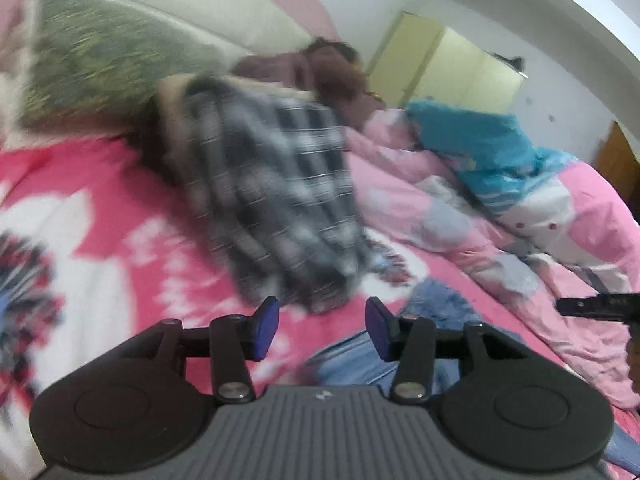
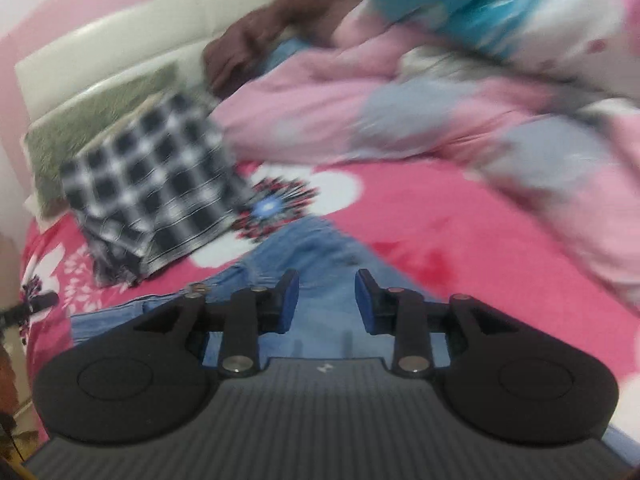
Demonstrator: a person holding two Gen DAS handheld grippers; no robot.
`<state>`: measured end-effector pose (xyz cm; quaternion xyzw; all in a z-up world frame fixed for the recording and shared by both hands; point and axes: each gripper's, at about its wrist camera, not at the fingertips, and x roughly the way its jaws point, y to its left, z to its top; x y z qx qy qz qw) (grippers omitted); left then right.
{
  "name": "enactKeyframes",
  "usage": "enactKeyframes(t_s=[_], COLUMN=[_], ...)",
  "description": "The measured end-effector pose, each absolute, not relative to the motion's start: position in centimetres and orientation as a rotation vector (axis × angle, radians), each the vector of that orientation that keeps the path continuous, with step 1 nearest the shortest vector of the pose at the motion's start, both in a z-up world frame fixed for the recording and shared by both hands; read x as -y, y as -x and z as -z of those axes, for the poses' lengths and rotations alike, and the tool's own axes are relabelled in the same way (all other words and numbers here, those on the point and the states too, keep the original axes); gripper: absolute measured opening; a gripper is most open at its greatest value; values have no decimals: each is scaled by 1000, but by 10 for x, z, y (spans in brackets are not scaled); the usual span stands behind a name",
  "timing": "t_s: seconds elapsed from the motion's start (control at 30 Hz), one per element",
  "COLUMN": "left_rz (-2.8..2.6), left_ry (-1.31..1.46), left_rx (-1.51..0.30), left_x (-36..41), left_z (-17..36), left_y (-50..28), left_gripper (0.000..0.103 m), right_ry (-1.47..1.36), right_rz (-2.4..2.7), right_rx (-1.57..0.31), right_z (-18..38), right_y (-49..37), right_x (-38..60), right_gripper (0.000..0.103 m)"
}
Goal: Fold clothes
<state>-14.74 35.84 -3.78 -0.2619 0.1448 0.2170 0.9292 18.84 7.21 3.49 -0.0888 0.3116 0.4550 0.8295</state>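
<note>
A folded black-and-white plaid garment [image 2: 152, 188] is seen at ten o'clock; blue denim jeans [image 2: 316, 264] are spread flat at six o'clock, both blurred.

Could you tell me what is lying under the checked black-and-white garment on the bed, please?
The checked garment lies on the pink flowered bedsheet, its far end against a green pillow. A darker layer shows beneath its near edge; blur hides whether that is another garment.

Floral bed [image 2: 420, 216], plaid shirt [image 2: 160, 184], jeans [image 2: 320, 256]
</note>
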Motion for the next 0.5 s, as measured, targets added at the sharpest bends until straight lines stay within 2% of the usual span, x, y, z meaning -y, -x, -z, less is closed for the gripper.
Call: enactKeyframes(t_s=[0.13,0.23,0.3,0.5], left_rz=[-235,-116,-73,-22], left_ry=[452,401,362,426], left_rx=[-332,-384,-419,-525], left_x=[-328,-301,-285,-277], left_z=[13,15,25,76], left_y=[78,22,-10,-50], left_gripper=[49,49,49,43], right_ry=[156,135,138,180], right_rz=[-867,-861,-904,-1065], right_rx=[-647,-654,-676,-782], right_z=[-50,-49,-42,-14], right_y=[-197,-206,-213,-243], right_x=[-26,-20,-36,-130], right_gripper=[32,34,46,58])
